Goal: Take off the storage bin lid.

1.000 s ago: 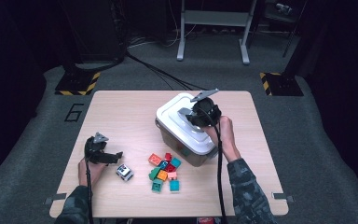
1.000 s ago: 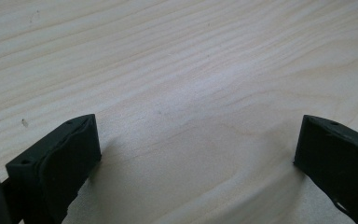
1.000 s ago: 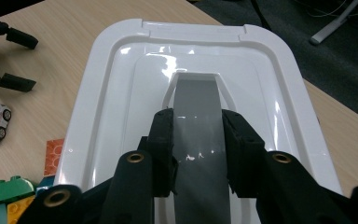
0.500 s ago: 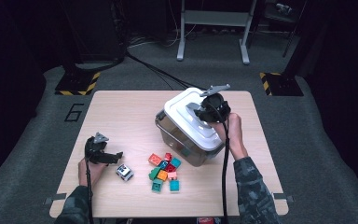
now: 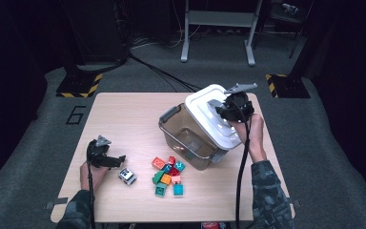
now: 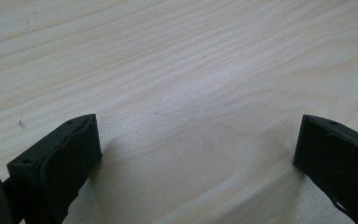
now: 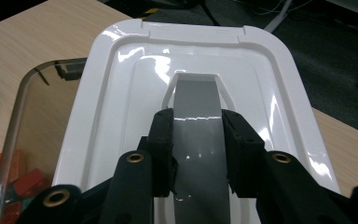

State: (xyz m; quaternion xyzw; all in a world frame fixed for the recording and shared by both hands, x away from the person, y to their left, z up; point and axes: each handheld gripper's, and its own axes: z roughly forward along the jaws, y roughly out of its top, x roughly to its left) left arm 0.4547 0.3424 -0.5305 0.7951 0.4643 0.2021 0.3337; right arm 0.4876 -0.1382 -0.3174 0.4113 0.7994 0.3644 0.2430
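Lid [image 7: 121, 121] – white, glossy plastic, stiff and probably light but slick – hangs tilted over the clear bin [image 5: 190, 138] on the bench [image 5: 124, 109]. Right gripper [image 7: 196, 140] fingers pinch its grey centre handle [image 7: 196, 98], the sensible hold; left gripper [image 6: 196, 154] fingers gape over bare wood.

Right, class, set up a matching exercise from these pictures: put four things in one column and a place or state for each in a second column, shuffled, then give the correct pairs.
Things:
1. white lid
2. clear box
3. left gripper
4. coloured blocks

Places or states:
A. lying in a heap on the table, in front of the box
B. open, with nothing between its fingers
C. held by its grey handle in the right gripper, tilted off the box
D. standing uncovered on one side

Pairs: 1-C, 2-D, 3-B, 4-A
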